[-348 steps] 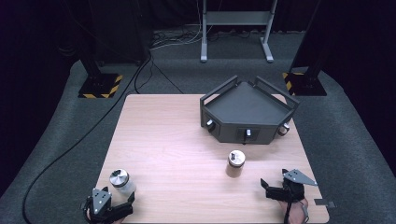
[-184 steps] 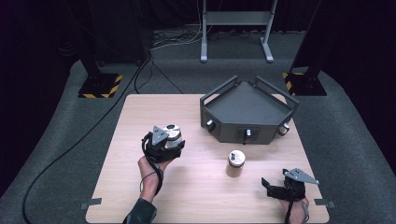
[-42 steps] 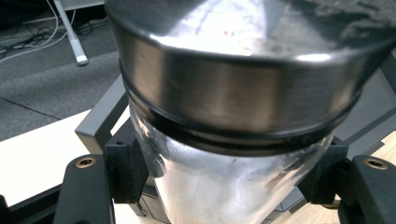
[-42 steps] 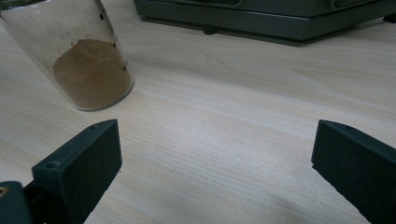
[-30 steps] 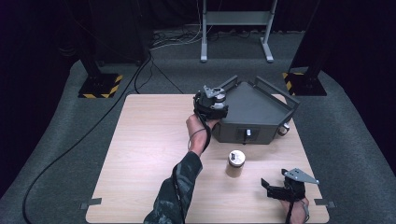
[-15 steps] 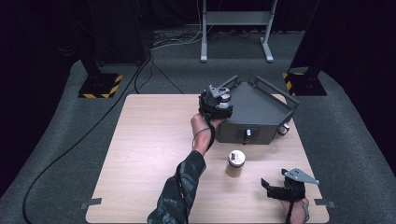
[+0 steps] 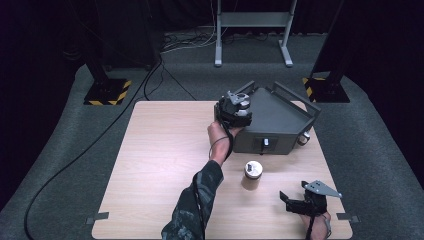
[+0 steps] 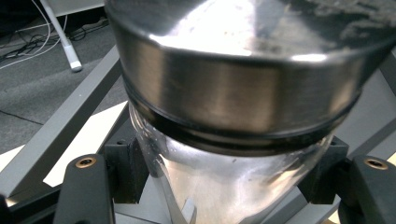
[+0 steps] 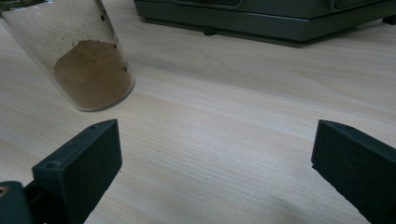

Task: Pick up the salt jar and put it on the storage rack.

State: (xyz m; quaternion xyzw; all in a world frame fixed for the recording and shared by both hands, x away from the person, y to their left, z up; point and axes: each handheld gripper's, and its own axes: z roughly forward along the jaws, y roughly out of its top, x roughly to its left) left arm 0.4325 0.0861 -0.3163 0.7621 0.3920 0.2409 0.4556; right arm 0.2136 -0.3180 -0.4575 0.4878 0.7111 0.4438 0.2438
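Closest to the person, the right gripper (image 7: 292,201) sits at the near right corner of the bench (image 7: 160,165), fingers (image 9: 77,163) wide apart with nothing between them, just bare wood. In the right gripper view you can see it's looking across the bench at a glass jar (image 9: 77,60) off to its upper left, with brown powder filling the lower part. From above that same jar (image 7: 253,172) stands on its own a bit past the gripper, metal lid on, just in front of the grey tray.

Further back, the left arm is stretched out across the bench and the left gripper (image 7: 235,107) is up at the near left corner of the tray (image 7: 277,117). Its fingers (image 8: 86,186) are clamped on a second jar (image 8: 224,182), gripping the clear glass body just under the shiny metal lid (image 8: 233,79). The jar is off the bench, held over the tray's edge, and the tray's grey rails (image 8: 60,130) show right behind it. Can't tell what's in this one, the glass is all glare.

The tray itself is a dark grey angular box with raised rails, sitting at the far right of the bench.
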